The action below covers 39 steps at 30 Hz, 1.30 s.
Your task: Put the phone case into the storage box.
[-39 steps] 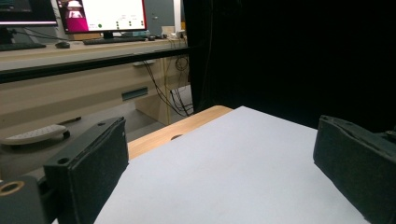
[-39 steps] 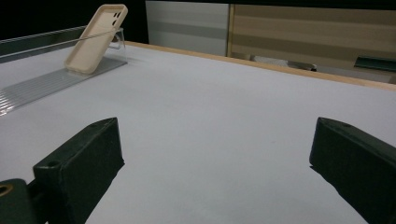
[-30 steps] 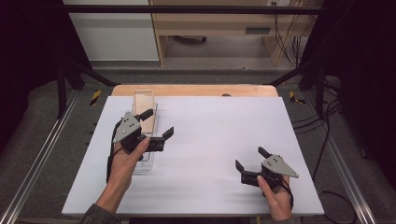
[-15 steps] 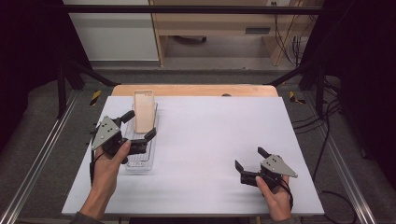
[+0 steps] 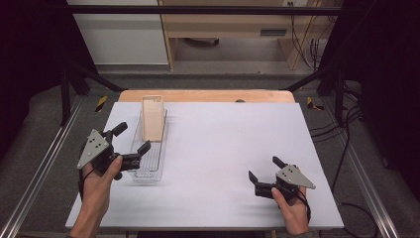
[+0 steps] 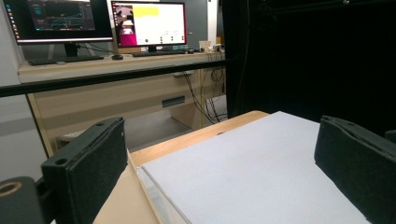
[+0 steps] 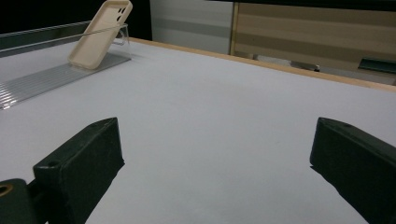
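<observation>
A beige phone case [image 5: 153, 119] stands tilted against the far end of a clear ribbed tray [image 5: 148, 166] on the left part of the white table [image 5: 223, 148]. My left gripper [image 5: 132, 138] hovers at the tray's left wall, open, with one fingertip over the tray and nothing between its jaws. In the left gripper view the left gripper [image 6: 224, 177] looks across the table, with a beige surface [image 6: 119, 203] low between the jaws. My right gripper [image 5: 264, 168] rests open near the front right. From the right gripper [image 7: 215, 172] the phone case [image 7: 100, 32] and tray [image 7: 42, 77] lie far off.
A wooden board edge [image 5: 208, 95] borders the table's far side. Metal rails [image 5: 44, 163] run along the left and right of the table. A desk [image 6: 116, 93] with monitors [image 6: 149, 23] stands beyond. Cables [image 5: 341, 148] hang at the right.
My left gripper has moved left, from above the tray's middle to its left wall. The right gripper, tray and phone case have stayed put.
</observation>
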{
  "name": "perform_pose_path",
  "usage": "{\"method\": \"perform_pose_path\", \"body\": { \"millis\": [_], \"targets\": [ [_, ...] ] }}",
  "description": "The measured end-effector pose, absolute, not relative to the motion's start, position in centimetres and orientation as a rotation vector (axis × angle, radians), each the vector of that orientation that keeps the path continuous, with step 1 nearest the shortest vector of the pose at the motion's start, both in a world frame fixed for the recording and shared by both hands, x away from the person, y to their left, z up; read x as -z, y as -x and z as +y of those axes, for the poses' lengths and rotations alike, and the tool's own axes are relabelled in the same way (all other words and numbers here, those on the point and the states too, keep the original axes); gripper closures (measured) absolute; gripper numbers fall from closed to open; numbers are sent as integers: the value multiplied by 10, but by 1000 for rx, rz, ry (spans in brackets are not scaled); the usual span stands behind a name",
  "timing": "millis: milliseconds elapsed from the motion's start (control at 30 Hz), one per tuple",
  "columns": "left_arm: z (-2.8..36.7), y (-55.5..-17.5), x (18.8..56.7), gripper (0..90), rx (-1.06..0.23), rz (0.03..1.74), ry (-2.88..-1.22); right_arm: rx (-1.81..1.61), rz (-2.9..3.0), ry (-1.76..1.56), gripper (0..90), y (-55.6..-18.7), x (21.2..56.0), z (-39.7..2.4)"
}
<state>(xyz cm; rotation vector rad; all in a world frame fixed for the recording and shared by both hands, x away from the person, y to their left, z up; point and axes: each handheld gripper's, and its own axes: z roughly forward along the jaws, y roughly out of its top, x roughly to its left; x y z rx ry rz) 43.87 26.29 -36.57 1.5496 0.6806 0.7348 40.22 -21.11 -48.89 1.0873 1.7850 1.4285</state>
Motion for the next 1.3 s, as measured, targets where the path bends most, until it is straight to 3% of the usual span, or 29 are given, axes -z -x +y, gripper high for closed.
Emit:
{"method": "perform_pose_path", "body": {
  "millis": [1300],
  "targets": [
    [315, -423, 401, 22, -789, 776, -1523, -1439, 1792, -1091, 22, -404, 491, -211]
  ]
}}
